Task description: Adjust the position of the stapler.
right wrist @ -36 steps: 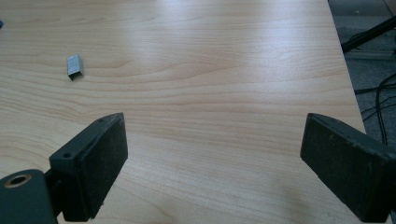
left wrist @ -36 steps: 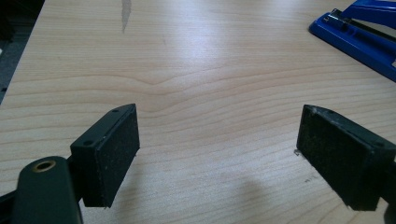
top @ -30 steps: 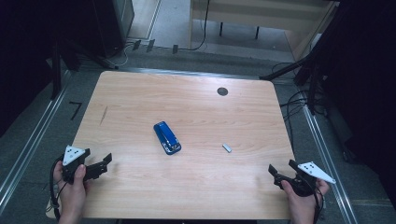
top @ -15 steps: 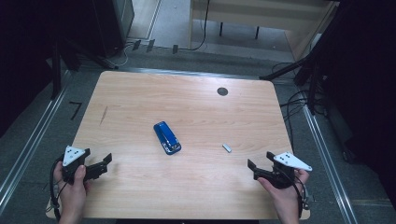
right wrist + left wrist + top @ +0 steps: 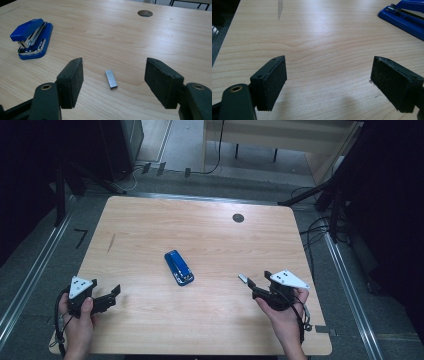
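Right tool [image 5: 113,77] hangs just over the wooden counter [image 5: 200,235], its jaws apart and just now closing, gripping nothing. Between them lies the staple strip [image 5: 111,79], flat on the wood. Left tool [image 5: 328,82] gapes wide, holding nothing, with the blue stapler [image 5: 179,267] mid-counter.

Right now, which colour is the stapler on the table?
Blue, with silver metal parts; the stapler shows best in the right gripper view.

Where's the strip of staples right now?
The strip of staples lies flat on the table, between the right tool's open jaws, right of the blue stapler.
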A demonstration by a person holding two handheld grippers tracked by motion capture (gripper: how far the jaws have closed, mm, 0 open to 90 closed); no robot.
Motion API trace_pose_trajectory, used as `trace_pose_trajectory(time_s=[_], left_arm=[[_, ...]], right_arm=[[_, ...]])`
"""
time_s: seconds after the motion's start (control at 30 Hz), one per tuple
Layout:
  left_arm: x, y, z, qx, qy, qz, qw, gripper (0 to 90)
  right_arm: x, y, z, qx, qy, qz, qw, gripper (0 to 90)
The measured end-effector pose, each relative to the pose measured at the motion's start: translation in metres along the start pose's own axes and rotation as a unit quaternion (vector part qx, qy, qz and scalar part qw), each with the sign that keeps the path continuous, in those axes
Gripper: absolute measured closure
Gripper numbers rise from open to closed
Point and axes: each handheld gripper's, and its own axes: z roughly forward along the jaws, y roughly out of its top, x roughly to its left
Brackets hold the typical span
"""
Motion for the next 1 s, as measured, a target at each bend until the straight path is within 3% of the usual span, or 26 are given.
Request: trace_pose_trajectory(time_s=[0.27, 0.4, 0.63, 0.7, 0.83, 1.0], left_arm=[[0.000, 0.000, 0.000, 0.003, -0.001, 0.000, 1.0000, 14.2], [0.000, 0.000, 0.000, 0.004, 0.000, -0.001, 1.0000, 14.2], [0.001, 0.000, 0.001, 0.003, -0.003, -0.001, 1.0000, 14.2], [0.001, 0.000, 0.001, 0.003, -0.004, -0.002, 1.0000, 14.2], [0.000, 0.000, 0.001, 0.004, -0.002, 0.000, 1.0000, 14.2], [0.000, 0.000, 0.001, 0.005, -0.004, -0.001, 1.0000, 14.2]], right_arm=[[0.016, 0.009, 0.011, 0.005, 0.014, -0.012, 0.9998, 32.9], [0.027, 0.017, 0.018, 0.005, 0.024, -0.022, 0.9994, 37.9], [0.041, 0.024, 0.034, 0.024, 0.038, -0.034, 0.9984, 36.8], [0.046, 0.026, 0.038, 0.026, 0.044, -0.041, 0.9979, 36.5], [0.054, 0.029, 0.045, 0.025, 0.028, -0.077, 0.9963, 37.0], [0.059, 0.035, 0.054, 0.029, 0.056, -0.077, 0.9950, 42.3]])
